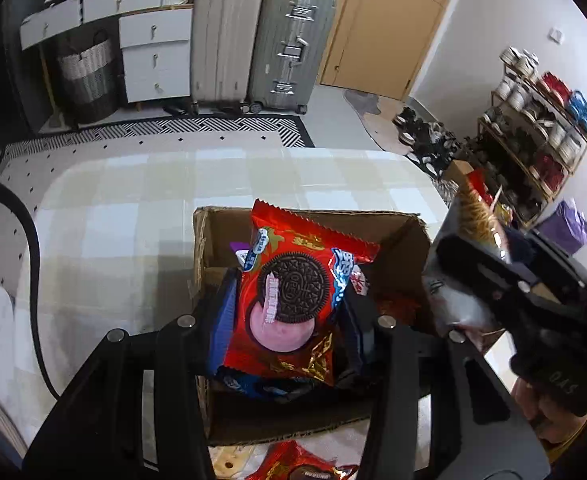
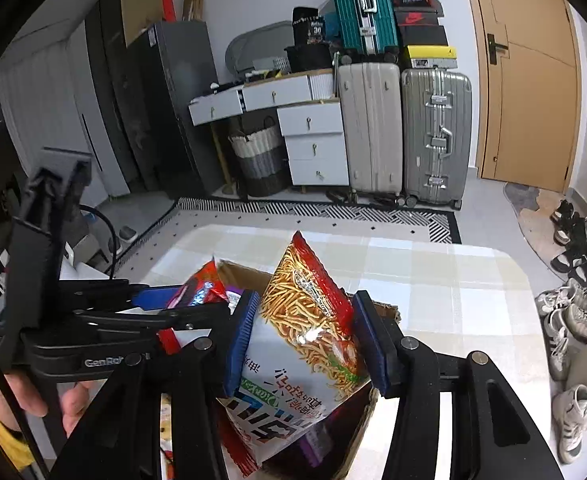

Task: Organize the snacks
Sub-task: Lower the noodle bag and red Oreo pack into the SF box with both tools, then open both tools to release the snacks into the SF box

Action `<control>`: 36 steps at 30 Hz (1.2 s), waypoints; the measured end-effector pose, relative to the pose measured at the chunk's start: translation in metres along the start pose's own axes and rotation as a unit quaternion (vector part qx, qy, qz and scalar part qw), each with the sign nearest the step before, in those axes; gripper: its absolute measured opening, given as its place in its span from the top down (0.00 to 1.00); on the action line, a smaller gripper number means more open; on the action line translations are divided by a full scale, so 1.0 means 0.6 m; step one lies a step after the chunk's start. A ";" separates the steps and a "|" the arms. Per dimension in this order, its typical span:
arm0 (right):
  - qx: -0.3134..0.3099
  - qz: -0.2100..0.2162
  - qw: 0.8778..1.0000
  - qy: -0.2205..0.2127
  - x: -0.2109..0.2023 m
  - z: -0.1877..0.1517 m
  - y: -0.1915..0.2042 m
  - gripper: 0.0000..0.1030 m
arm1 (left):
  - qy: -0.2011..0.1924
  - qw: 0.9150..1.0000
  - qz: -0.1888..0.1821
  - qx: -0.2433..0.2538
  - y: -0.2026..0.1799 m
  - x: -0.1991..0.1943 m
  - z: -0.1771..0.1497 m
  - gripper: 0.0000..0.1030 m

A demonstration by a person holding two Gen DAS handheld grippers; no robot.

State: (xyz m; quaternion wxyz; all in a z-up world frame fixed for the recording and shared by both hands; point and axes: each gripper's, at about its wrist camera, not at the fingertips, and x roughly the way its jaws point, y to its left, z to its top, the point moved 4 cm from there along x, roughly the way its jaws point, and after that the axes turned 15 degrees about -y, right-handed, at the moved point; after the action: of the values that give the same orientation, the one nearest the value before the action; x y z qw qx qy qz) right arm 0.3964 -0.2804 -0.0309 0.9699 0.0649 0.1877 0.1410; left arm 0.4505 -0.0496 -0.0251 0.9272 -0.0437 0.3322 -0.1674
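My left gripper (image 1: 289, 312) is shut on a red Oreo cookie packet (image 1: 293, 300) and holds it over the open cardboard box (image 1: 397, 232) on the checked table. My right gripper (image 2: 305, 336) is shut on a noodle snack bag (image 2: 309, 344) and holds it above the same box (image 2: 377, 308). The noodle bag also shows in the left wrist view (image 1: 477, 208), with the right gripper's body to the right of the box. Other snack packets lie inside the box under both bags.
A red packet (image 1: 293, 464) and a cracker pack lie on the table (image 1: 133, 216) in front of the box. The left gripper's body (image 2: 73, 320) is to the left in the right wrist view. Suitcases, drawers and a shoe rack stand beyond the table.
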 end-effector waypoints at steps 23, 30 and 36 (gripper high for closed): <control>-0.020 -0.003 0.998 0.064 0.055 -0.057 -0.007 0.52 | 0.022 1.000 0.002 0.003 0.009 0.066 -0.040 0.58; -0.030 -0.007 0.997 0.067 0.054 -0.056 -0.004 0.50 | 0.018 1.000 0.014 -0.001 0.018 0.047 -0.028 0.35; -0.038 -0.011 0.997 0.065 0.050 -0.046 -0.001 0.47 | 0.017 1.000 0.011 -0.010 0.025 0.037 -0.024 0.33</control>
State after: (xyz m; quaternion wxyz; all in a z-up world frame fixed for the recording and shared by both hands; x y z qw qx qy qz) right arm 0.4126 -0.2700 -0.0671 0.9589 0.0162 0.2455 0.1415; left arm 0.4617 -0.0427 -0.0523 0.9227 -0.0465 0.3503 -0.1542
